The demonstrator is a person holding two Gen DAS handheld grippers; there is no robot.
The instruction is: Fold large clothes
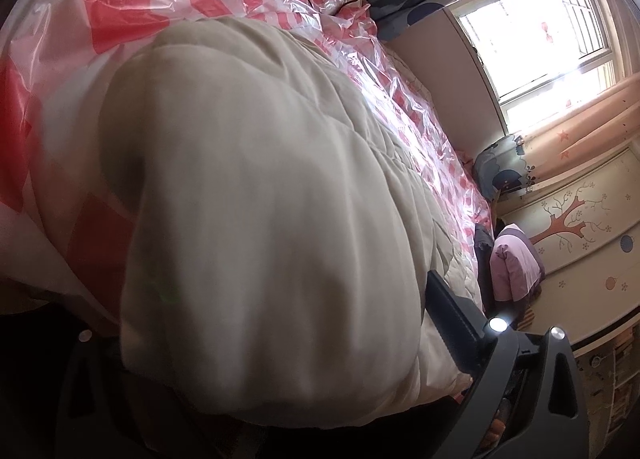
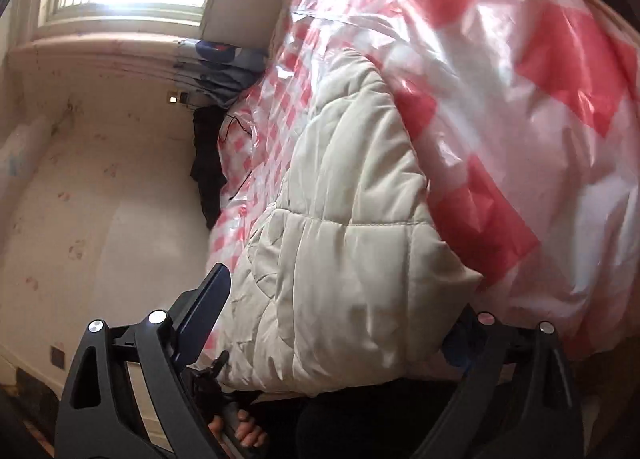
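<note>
A cream quilted jacket [image 2: 344, 243] lies bunched on a bed under a red-checked plastic sheet [image 2: 520, 99]; the right gripper [image 2: 340, 323] straddles its near edge, fingers spread and unclenched, while the left gripper's [image 1: 280, 339] grip cannot be told behind the padding

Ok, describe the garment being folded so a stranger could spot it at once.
Find the bed under the window, covered by a red-and-white checked plastic sheet. On that sheet lies the cream quilted puffer jacket, bulky and stitched in padded panels. It is the only pale, plain-coloured, puffy thing on the glossy checks.
</note>
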